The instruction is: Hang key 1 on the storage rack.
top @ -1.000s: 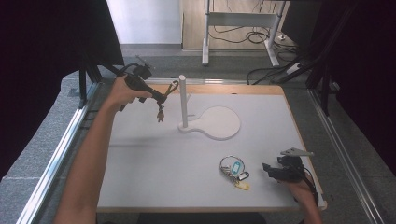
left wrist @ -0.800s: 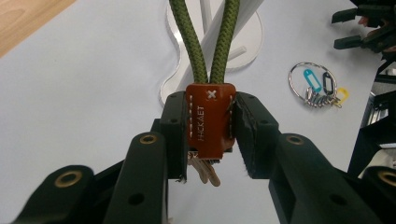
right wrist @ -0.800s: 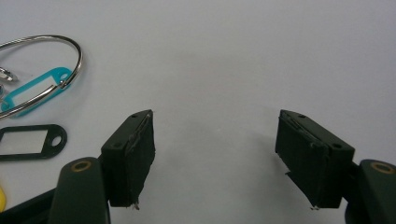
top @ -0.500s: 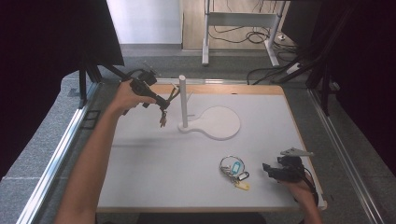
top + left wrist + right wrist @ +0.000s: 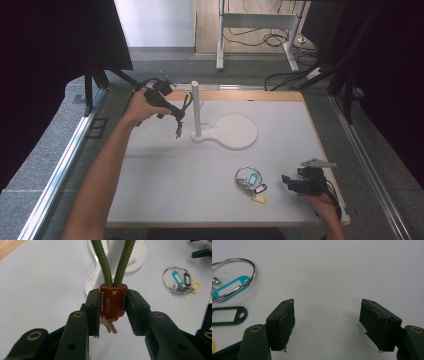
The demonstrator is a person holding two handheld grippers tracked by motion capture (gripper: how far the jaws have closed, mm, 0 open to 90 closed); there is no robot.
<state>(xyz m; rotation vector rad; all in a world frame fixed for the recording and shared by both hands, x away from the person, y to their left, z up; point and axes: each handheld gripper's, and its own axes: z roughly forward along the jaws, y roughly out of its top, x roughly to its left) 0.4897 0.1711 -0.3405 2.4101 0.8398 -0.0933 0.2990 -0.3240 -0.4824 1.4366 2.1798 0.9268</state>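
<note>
White bench (image 5: 150, 185) | left claw (image 5: 113, 305) clamped on brown leather tab with green cord loop (image 5: 112, 301), upper left beside white post stand (image 5: 196, 107) | right claw (image 5: 327, 322) apart, lower right | risk: loop misses post, swings loose

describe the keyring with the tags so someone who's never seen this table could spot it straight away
Start at the white table and go to its near edge, ahead of the upright white post on its stand. The key ring lies flat there, just left of the open right tongs. It is a big silver ring carrying teal, black and yellow plastic tags, unlike the green cord loop with a brown leather tab in the left tongs.
</note>
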